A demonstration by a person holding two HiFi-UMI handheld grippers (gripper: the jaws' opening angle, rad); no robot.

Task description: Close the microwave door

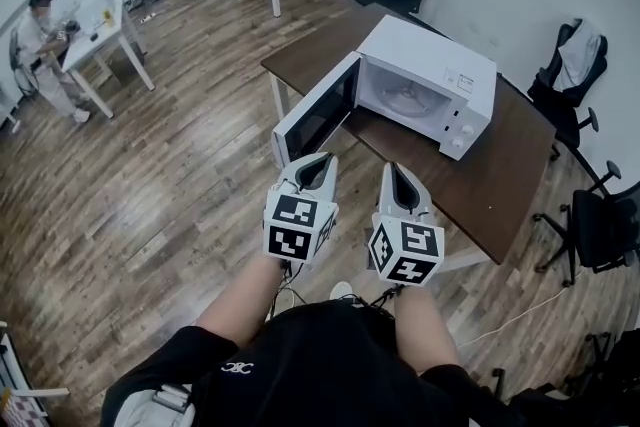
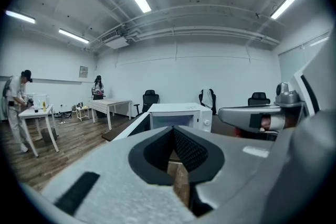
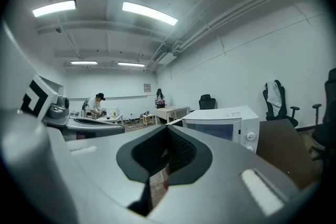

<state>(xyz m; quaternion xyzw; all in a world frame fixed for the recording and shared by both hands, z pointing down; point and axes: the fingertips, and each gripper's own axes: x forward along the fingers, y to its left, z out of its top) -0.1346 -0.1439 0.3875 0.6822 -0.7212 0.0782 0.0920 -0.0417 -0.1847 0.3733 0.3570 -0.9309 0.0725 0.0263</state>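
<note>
Dark worktop [image 1: 505, 170] bears a microwave [image 1: 430, 75], its door [image 1: 315, 115] open just ahead of left gripper [image 1: 313, 161] and right gripper [image 1: 401, 175], both jaws pressed together.

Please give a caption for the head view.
Left gripper and right gripper, both shut, face the white microwave, its door open.

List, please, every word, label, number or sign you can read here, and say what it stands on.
None reads clearly.
Label on top of the microwave: too small.
Wall sign: blurred.
White emblem on the person's shirt: no legible letters.
Cubes on the left gripper and right gripper: square black-and-white markers, patterns only, no words.
</note>
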